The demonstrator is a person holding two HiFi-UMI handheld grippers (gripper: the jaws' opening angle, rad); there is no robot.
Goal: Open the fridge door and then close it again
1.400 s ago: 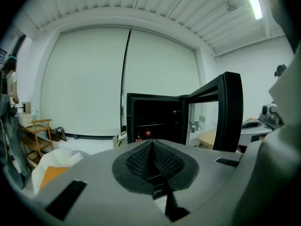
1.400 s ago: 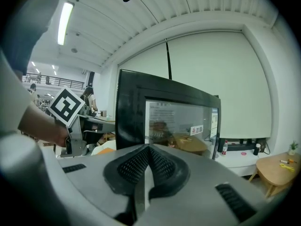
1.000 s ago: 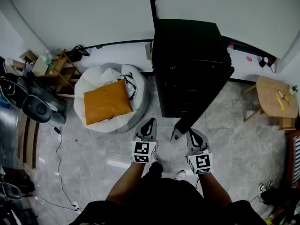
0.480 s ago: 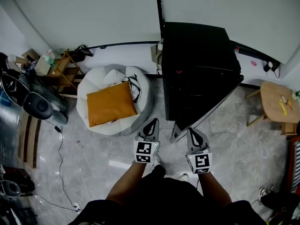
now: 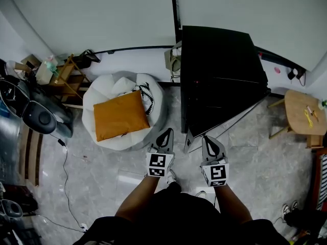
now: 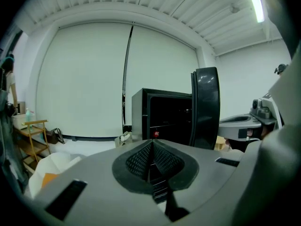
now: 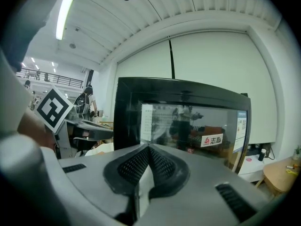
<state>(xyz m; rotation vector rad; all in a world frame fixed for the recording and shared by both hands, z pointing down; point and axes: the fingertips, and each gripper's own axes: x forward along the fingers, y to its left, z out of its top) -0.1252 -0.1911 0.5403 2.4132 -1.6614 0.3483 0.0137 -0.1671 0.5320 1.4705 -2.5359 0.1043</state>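
Jaws shut and empty on both. Right gripper (image 7: 148, 147) nosed up to outer glass of fridge door (image 7: 188, 121), contact unclear; left gripper (image 6: 151, 145) just beside, facing open cabinet. Door swung open; fridge (image 5: 217, 60) at floor's far edge, against wall. Likely closing push: press flat near free edge, follow arc, keep left gripper clear of gap.
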